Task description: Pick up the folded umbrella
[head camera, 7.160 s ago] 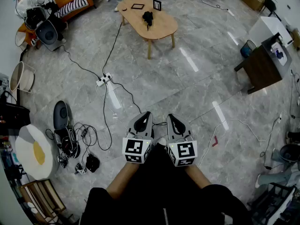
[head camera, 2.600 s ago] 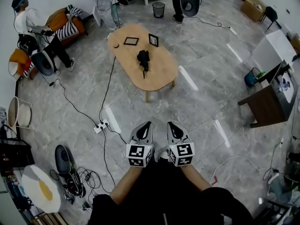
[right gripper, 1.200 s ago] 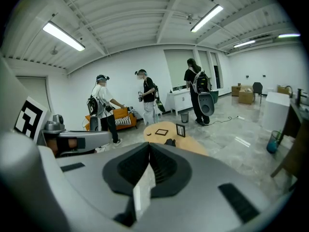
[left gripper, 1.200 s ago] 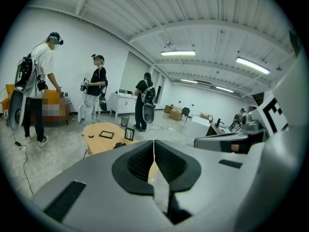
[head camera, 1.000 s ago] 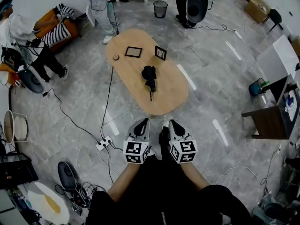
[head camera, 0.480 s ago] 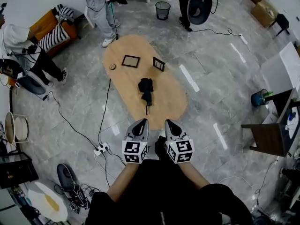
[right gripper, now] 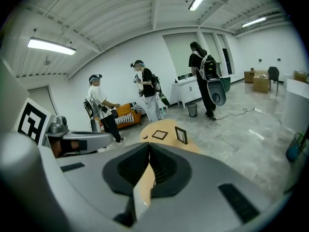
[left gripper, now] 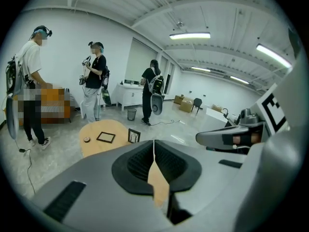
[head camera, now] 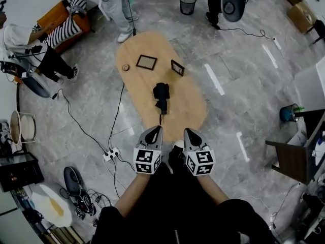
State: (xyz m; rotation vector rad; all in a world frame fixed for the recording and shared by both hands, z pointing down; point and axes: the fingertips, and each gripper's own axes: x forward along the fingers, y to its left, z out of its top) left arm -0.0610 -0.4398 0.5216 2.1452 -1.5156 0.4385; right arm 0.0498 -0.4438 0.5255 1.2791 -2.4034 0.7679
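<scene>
The folded umbrella [head camera: 161, 96] is a black bundle that lies on the oval wooden table [head camera: 190, 103], its handle end pointing toward me. In the head view my left gripper [head camera: 155, 129] and right gripper [head camera: 187, 131] are side by side just short of the table's near end, both apart from the umbrella. Each gripper is shut with nothing between its jaws. In the left gripper view the left gripper [left gripper: 154, 142] hides the umbrella, and only the table [left gripper: 99, 127] shows beyond it. In the right gripper view the right gripper [right gripper: 149, 143] hides it as well.
On the table's far half are a flat picture frame [head camera: 146, 61], a standing frame [head camera: 177, 67] and a small round thing [head camera: 126, 67]. A power strip [head camera: 111, 154] with cables lies on the floor at left. People [head camera: 121, 6] stand beyond the table, near a waste bin [head camera: 187, 4].
The table and umbrella have come nearer in the head view; the table's near end now lies just in front of both grippers. Both grippers stay shut and side by side.
</scene>
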